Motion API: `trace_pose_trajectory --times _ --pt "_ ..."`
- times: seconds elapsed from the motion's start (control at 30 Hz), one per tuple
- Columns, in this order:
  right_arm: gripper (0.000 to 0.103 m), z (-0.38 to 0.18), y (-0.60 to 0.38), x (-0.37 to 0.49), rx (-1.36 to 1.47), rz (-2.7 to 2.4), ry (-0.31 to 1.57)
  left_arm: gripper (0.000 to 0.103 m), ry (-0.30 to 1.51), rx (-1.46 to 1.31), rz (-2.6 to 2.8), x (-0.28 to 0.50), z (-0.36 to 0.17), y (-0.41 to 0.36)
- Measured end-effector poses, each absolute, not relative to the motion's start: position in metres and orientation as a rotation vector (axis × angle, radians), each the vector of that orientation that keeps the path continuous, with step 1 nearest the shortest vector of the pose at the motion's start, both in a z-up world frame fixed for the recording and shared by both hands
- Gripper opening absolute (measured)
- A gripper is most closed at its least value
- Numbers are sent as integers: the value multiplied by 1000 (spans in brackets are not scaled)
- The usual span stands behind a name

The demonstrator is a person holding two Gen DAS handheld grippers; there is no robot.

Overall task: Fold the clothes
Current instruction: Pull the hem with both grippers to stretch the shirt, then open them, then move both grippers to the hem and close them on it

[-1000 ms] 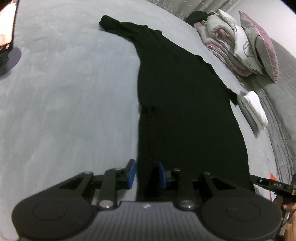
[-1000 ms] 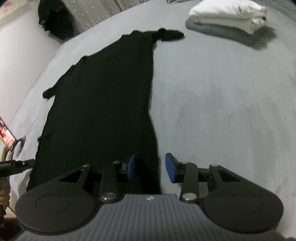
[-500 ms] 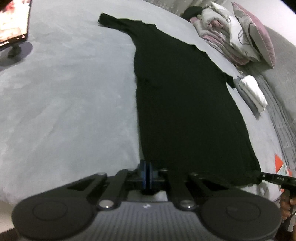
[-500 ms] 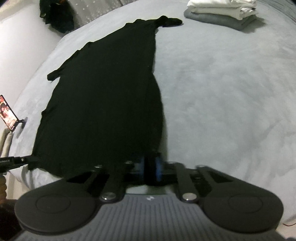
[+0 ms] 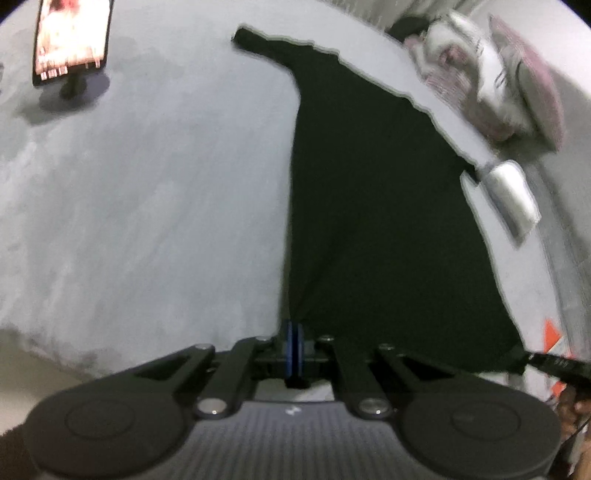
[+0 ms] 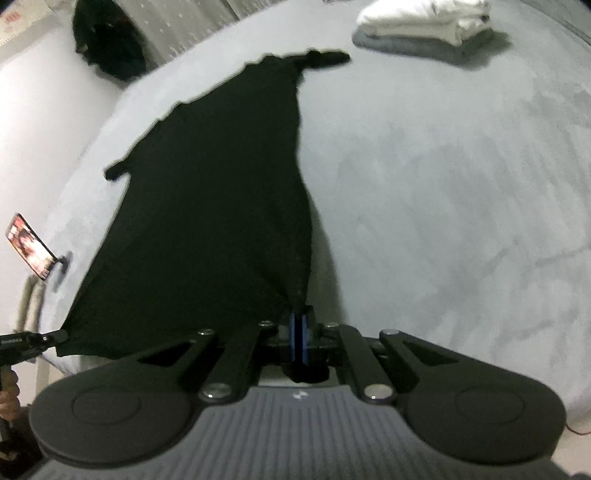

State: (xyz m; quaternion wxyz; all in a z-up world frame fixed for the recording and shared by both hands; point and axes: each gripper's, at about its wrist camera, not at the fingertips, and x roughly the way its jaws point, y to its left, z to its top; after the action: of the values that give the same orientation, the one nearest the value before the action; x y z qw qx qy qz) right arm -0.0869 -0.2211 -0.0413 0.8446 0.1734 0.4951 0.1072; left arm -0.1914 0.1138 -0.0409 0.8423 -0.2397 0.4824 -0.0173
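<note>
Presently on the grey bed cover (image 5: 155, 192): one black garment (image 5: 376, 229), long, laid flat, its near hem at the near edge of the bed and its sleeves at the far end.

Left gripper (image 5: 294, 345): blue pads pressed together on the garment's near-left hem corner, cloth drawn up into a small peak between them. Right gripper (image 6: 300, 338): blue pads likewise clamped together on the near-right hem corner, fabric gathered into folds above the pinch. Each gripper's tip shows at the edge of the other's view, both at the hem line.

Other items, none inside any container:
- Folded white clothes (image 6: 424, 18) stacked on a folded grey piece, far right of the garment, well apart from it.
- Phone on a stand (image 5: 72, 38), screen lit, far left on the cover.
- Heap of pink and white pillows and bedding (image 5: 491, 81) beyond the far end; blurred.
- Dark bundle (image 6: 107, 44) against the far wall; what it is cannot be told.
- Part of a hand (image 6: 9, 398) at the near-left edge of the right view.
</note>
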Motion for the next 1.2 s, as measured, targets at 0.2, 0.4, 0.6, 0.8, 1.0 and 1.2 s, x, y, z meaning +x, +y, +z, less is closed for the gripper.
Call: trace_pose_trajectory --times 0.2,0.4,0.6,0.8,1.0,1.2 --pt "4 -57 -215 -85 315 218 1087 3 1062 -414 -28 -186 -57 100" --pt "6 -55 -210 -84 274 224 1083 14 1040 -324 -62 -186 -51 94" --pt "36 -47 -216 -70 308 257 1087 56 1015 -265 -112 -169 -34 93" --pt "46 -38 -218 -28 294 231 1046 62 945 -193 -47 -138 -16 93" --pt "46 -38 -218 20 275 200 1021 71 914 -132 -71 -81 -14 62" --pt "46 -43 -211 75 259 193 1001 72 908 -66 -118 -15 -14 24"
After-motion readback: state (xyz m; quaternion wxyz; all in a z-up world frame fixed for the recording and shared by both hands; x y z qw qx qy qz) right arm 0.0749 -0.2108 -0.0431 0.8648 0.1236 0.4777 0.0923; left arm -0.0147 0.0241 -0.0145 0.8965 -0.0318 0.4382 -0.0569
